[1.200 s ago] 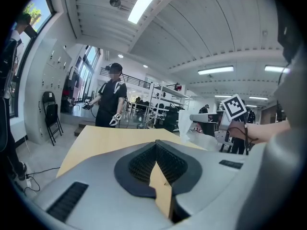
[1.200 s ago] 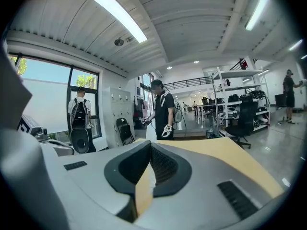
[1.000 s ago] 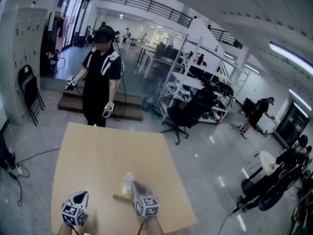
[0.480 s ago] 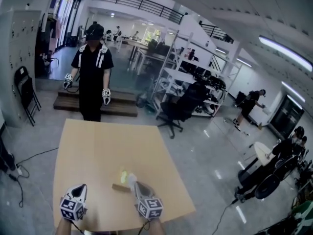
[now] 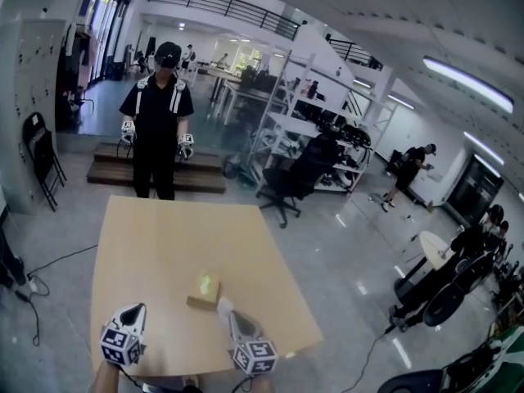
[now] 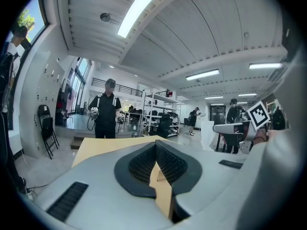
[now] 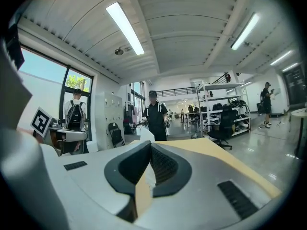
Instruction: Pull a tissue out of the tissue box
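Note:
The tissue box (image 5: 204,291), a small tan box with a yellow-green top, lies on the wooden table (image 5: 164,244) just ahead of my right gripper (image 5: 225,309). That gripper is shut on a white tissue (image 5: 222,304), which is clear of the box. In the right gripper view the jaws of the right gripper (image 7: 149,145) meet, and the tissue (image 7: 146,134) sticks up beyond them. My left gripper (image 5: 137,309) hovers over the table's near left, away from the box. The left gripper (image 6: 156,146) is shut and holds nothing. Neither gripper view shows the box.
A person in black (image 5: 157,113) stands at the table's far end with a gripper in each hand. To the right are an office chair (image 5: 296,180) and metal shelving (image 5: 315,133). A folding chair (image 5: 45,150) and floor cables (image 5: 33,281) are on the left.
My right gripper has drawn back toward me from the box, taking the tissue with it. The left gripper shifted slightly. The person at the far end moved and lowered both hands.

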